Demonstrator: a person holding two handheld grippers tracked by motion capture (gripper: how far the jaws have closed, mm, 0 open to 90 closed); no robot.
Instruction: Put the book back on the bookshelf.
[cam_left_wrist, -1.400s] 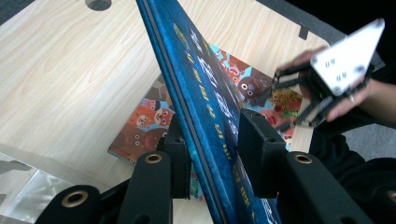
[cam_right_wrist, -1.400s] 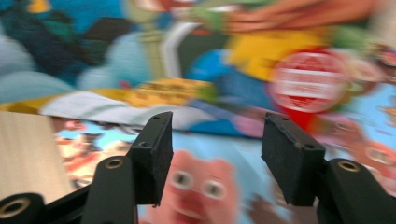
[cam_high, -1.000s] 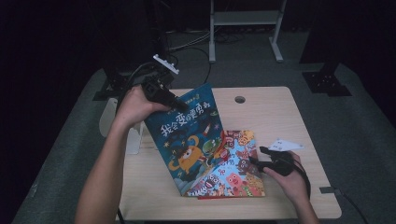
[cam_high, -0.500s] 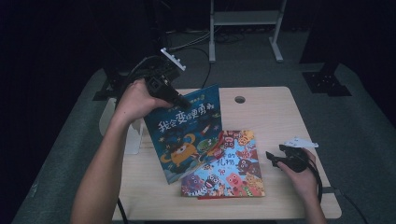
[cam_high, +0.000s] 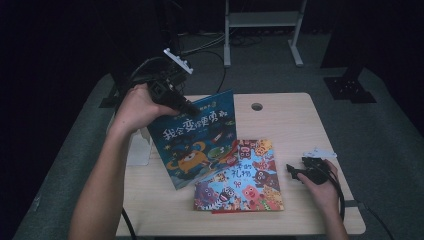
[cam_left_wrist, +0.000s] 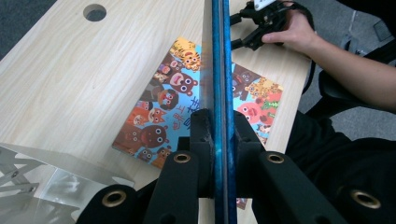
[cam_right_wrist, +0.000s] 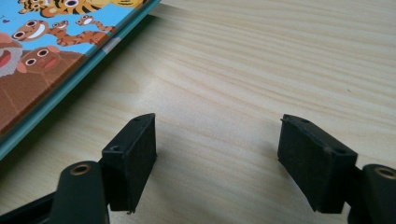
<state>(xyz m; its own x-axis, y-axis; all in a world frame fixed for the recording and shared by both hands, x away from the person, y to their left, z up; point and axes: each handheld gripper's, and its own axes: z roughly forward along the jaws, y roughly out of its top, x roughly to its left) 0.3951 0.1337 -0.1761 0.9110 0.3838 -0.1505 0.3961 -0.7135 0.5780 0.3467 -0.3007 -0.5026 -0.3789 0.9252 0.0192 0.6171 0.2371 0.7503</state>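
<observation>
lifting the blue book (cam_high: 197, 142) by its far edge with the left gripper (cam_high: 187, 107), jaws clamped narrow on the book's edge, pads pressing both faces in the left gripper view (cam_left_wrist: 219, 140). they've just been closing that last bit with the book between them. the book stands tilted up, near edge low at the table (cam_high: 285, 115) and overlapping the left side of the animal book (cam_high: 245, 180), which lies flat at the near middle. right gripper (cam_high: 295, 172) rests low on the table just right of the animal book, apart from it; its jaws have just been opening, stand medium-wide with nothing between them, bare wood between the pads (cam_right_wrist: 133, 161) in the right gripper view. a clear stand (cam_high: 137, 150) sits at the left edge, near the raised book.

progress, judged: top book is picked off the stack and nearly clear, not yet set anywhere. likely left: carry it left to the stand, then deal with the animal book, untouched so far.
</observation>
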